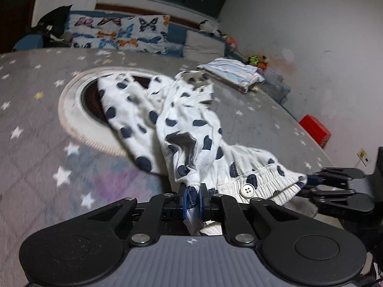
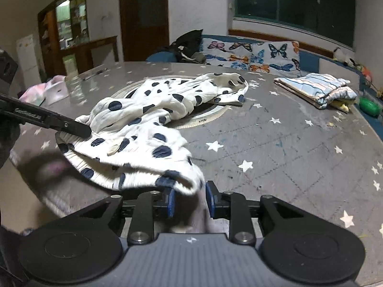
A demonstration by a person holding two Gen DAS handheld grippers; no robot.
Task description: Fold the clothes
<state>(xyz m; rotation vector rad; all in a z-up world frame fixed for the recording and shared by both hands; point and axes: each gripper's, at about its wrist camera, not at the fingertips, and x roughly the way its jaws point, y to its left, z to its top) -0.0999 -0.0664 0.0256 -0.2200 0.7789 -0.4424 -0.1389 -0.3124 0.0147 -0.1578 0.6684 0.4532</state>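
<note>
1. On the far left of the right wrist view, a pink and white cloth (image 2: 47,88) lies at the edge of the grey star-print table (image 2: 275,143), with a pen (image 2: 94,74) just behind it.
2. The left gripper (image 1: 193,197) is clamped on a bunched edge of the polka-dot garment (image 1: 186,129); its blue pads (image 1: 185,198) press the fabric between them. In the right wrist view it comes in from the left and bites the elastic waistband near a white button (image 2: 113,149).
3. The garment, white with navy dots, sprawls from the near table edge back across the round inset ring (image 1: 71,110) in the table's middle, partly covering it.
4. The right gripper (image 2: 190,199) has its jaws apart, the waistband corner draped against the left blue pad (image 2: 171,202) and not pinched.
5. Farther right, a folded blue-striped cloth (image 2: 316,91) sits on the table, well apart from the garment.
6. A butterfly-print cushion (image 2: 253,56) lies behind the table, and a green object (image 2: 369,106) rests by the right edge. A red box (image 1: 314,130) shows by the wall in the left wrist view.
</note>
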